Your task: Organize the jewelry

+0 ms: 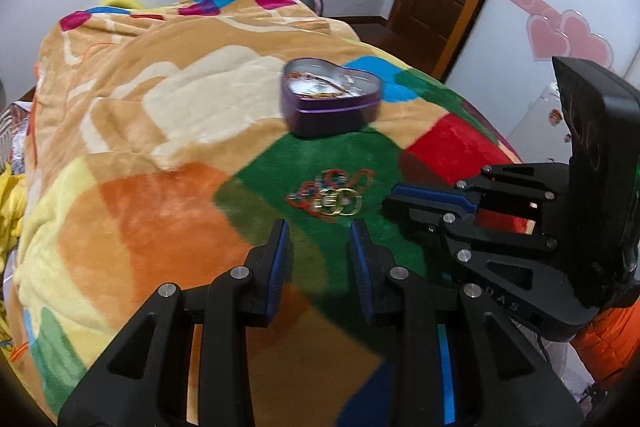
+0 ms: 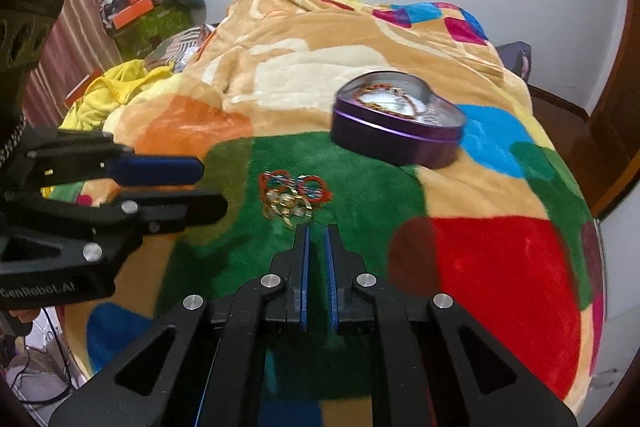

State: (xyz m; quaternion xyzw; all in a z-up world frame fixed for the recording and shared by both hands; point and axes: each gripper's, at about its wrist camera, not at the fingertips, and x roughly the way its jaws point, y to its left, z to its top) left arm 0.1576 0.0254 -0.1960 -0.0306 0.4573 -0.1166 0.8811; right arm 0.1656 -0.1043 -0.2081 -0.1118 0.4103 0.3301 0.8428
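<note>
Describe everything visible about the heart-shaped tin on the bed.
The heart-shaped tin is purple outside with a shiny silver interior, apparently metal. It has no lid on and sits upright on the patterned blanket, beyond the loose jewelry pile. A beaded strand already lies inside. Neither gripper touches it; motion blur hides finer detail.

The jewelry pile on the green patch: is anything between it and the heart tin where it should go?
Nothing visible stands between them. The jewelry pile lies on the blanket, and only bare blanket separates it from the open heart tin. Both hand-held grippers sit on the near side.
</note>
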